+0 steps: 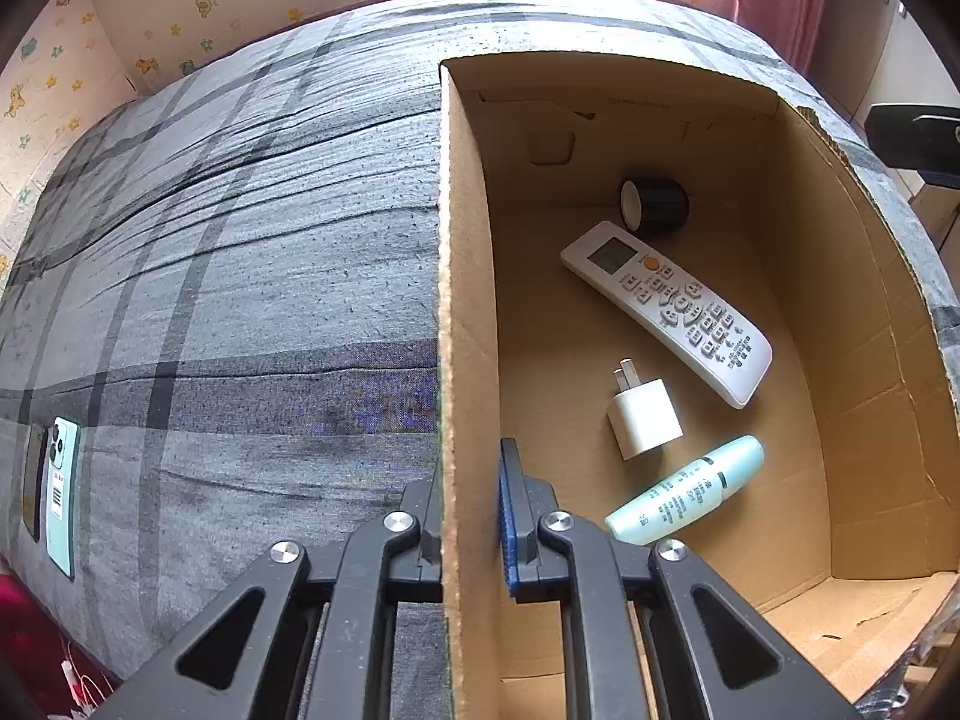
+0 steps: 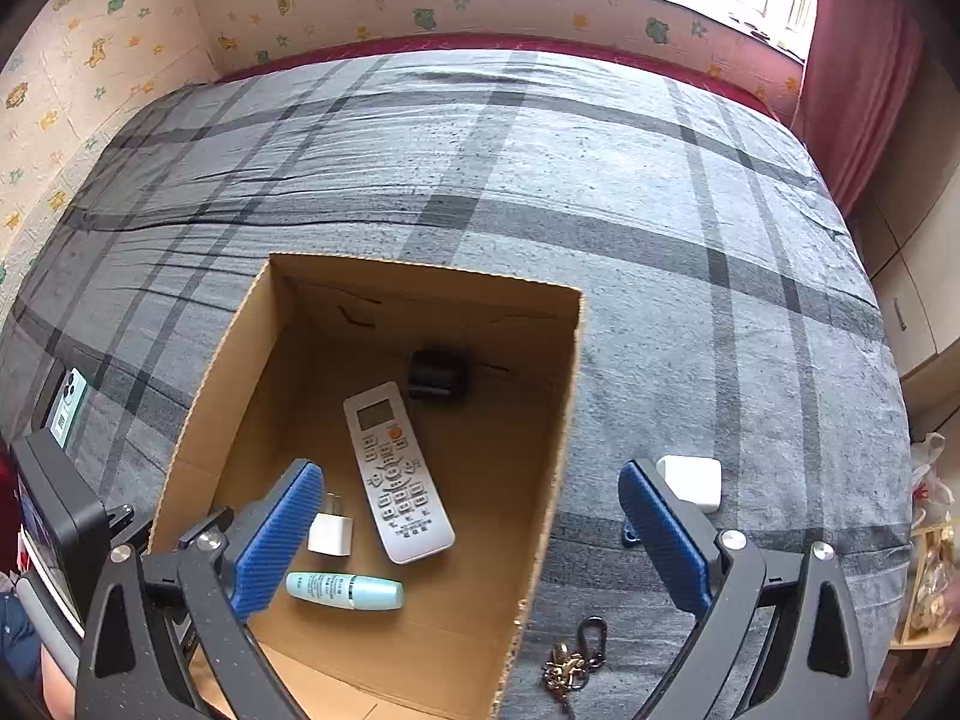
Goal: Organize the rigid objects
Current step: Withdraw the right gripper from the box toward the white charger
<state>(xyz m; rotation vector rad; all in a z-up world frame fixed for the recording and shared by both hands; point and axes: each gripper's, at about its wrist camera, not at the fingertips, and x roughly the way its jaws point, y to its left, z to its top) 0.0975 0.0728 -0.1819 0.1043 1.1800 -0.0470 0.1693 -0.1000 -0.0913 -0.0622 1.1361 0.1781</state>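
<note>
over the plaid bed, left gripper [image 1: 471, 516] clamped on cardboard box [image 1: 459, 312] wall, right gripper [image 2: 468, 531] wide, empty

box [image 2: 240, 384]: open cardboard, on the bed [image 2: 600, 180]
remote [image 2: 396, 474]: white, flat in the box's middle
black item [image 2: 437, 375]: beyond the remote, at the box's far wall
plug [image 2: 330, 531]: white, left of the remote
tube [image 2: 345, 590]: pale blue, nearest in the box
right gripper [image 2: 474, 534]: wide apart, empty, astride the box's right wall
white block [image 2: 690, 480]: right of the box
keys [image 2: 570, 660]: by the box's near right corner
phone [image 2: 69, 408]: left of the box
</note>
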